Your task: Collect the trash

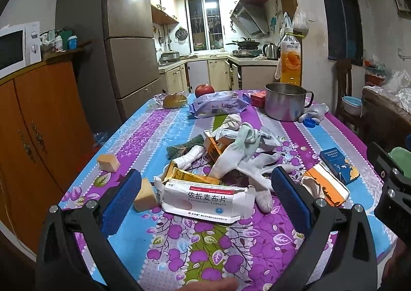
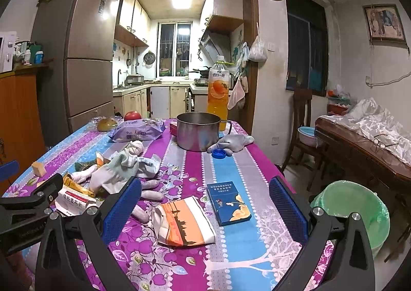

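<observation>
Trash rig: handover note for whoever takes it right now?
Left gripper: open, empty, fingers either side of the white medicine box near the table's front edge.
Right gripper: open, empty, over the orange-striped packet and the blue box.
Bin: green liner, off the table's right side; no trash visible inside from here.
Done: nothing visibly collected.
Left: boxes, wrappers and the bottle cap remain; the gloves lie mixed in with the trash.
</observation>
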Demonstrator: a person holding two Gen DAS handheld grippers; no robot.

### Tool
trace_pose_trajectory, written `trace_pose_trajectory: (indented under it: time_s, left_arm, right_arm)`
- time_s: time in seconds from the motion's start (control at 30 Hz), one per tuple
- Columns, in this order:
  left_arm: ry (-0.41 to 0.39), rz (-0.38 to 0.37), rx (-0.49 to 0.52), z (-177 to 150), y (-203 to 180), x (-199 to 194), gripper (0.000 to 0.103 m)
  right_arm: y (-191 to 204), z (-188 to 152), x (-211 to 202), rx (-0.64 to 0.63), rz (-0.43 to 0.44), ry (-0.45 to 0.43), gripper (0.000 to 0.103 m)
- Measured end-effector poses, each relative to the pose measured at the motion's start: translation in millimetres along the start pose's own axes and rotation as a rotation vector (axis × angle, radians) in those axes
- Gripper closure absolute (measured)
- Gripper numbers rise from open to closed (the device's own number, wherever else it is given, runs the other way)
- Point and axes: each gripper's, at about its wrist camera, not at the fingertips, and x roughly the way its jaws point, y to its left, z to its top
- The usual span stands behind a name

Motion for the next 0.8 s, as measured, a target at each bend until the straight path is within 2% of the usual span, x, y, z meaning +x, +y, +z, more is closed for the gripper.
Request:
trace_pose_trajectory:
  time_s: [0.8]
  left_arm:
    - [0.001, -0.002, -0.004, -3.0, 1.8, 2.4, 0.005]
  right_arm:
    - [4.9, -5.1, 0.0, -0.02, 0.011, 0.02, 0.004]
